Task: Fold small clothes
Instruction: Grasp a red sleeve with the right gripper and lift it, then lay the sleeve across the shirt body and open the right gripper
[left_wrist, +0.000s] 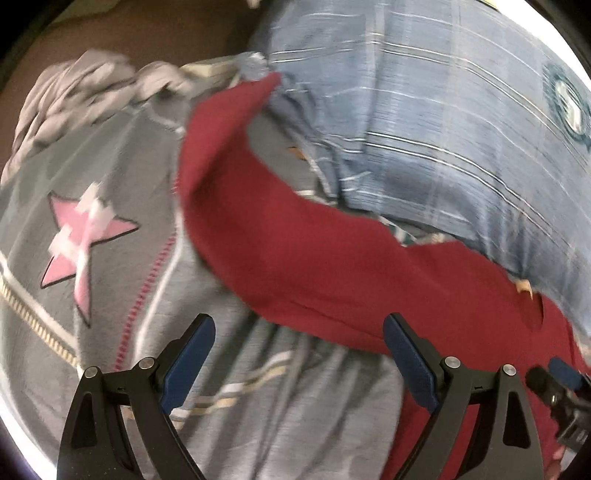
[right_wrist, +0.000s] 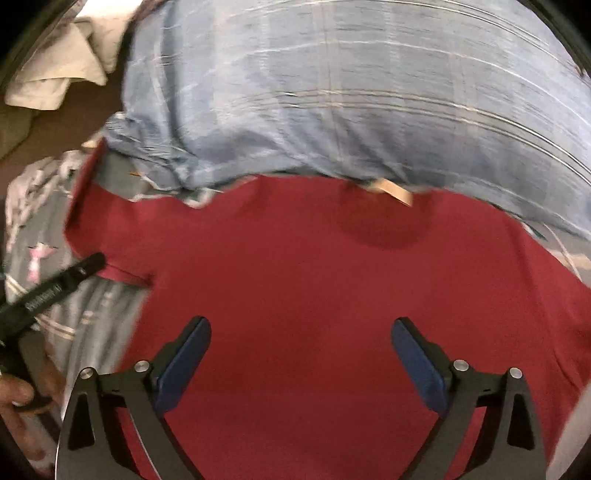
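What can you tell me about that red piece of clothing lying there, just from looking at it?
The red garment looks like a small T-shirt of plain, soft knit cloth, dark red with no print. It lies spread fairly flat, one short sleeve reaching out to the side. A tan label shows at its neck edge. It rests on a grey star-patterned sheet, and a blue plaid cloth overlaps its upper edge. Both grippers hover over it, jaws open, neither gripping it.

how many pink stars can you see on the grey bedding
1 clear pink star, on the grey bedding left of the red shirt in the left wrist view. The right wrist view shows it as a blur at far left. Clothes may hide others.
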